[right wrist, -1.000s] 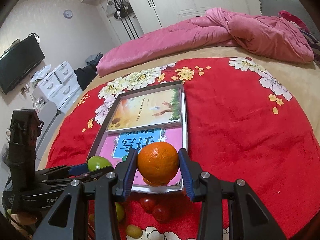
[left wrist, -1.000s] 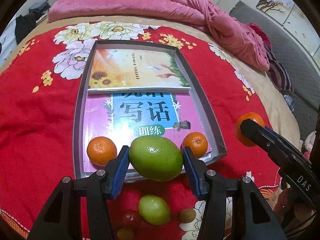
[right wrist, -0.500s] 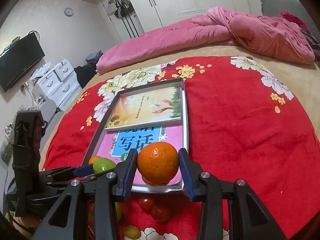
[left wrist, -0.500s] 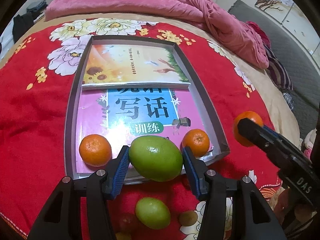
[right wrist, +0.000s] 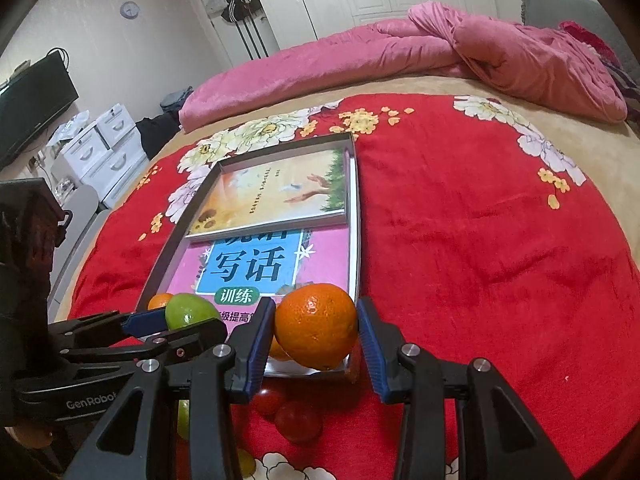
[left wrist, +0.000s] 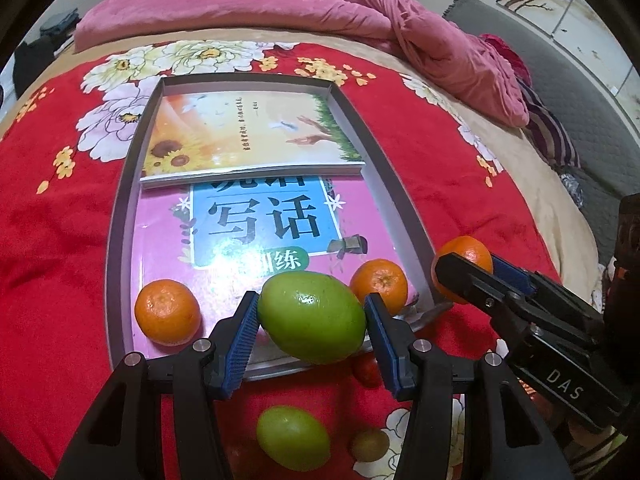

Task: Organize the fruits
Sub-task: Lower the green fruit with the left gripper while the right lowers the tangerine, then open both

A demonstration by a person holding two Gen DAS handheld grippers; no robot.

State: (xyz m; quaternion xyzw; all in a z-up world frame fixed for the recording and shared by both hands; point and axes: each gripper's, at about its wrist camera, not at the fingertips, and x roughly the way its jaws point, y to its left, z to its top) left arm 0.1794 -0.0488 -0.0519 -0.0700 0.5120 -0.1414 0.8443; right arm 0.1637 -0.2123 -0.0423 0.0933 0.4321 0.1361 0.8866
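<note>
The pink book [left wrist: 256,248] in the tray [left wrist: 120,216] carries large characters "写话" on a blue panel with "训练" in a green oval beneath; the sunflower book [left wrist: 248,136] lying over its far end has small print too fine to read. The right gripper's body shows "DAS" in the left wrist view, and the left gripper's body reads "GenRobo…", cut off, in the right wrist view. The left gripper [left wrist: 312,320] reaches forward above the tray's near edge, its blue-padded jaws pinching a green mango [left wrist: 312,316] from both sides. The right gripper [right wrist: 316,336] is level beside it at the tray's near right corner, jaws clamped on an orange [right wrist: 316,326]. Two mandarins [left wrist: 167,312] rest on the pink book near the tray's front, one at each side. On the red floral blanket [left wrist: 52,240] before the tray lie a smaller green fruit [left wrist: 292,444], a brownish small fruit [left wrist: 370,446] and red tomatoes [right wrist: 296,420].
</note>
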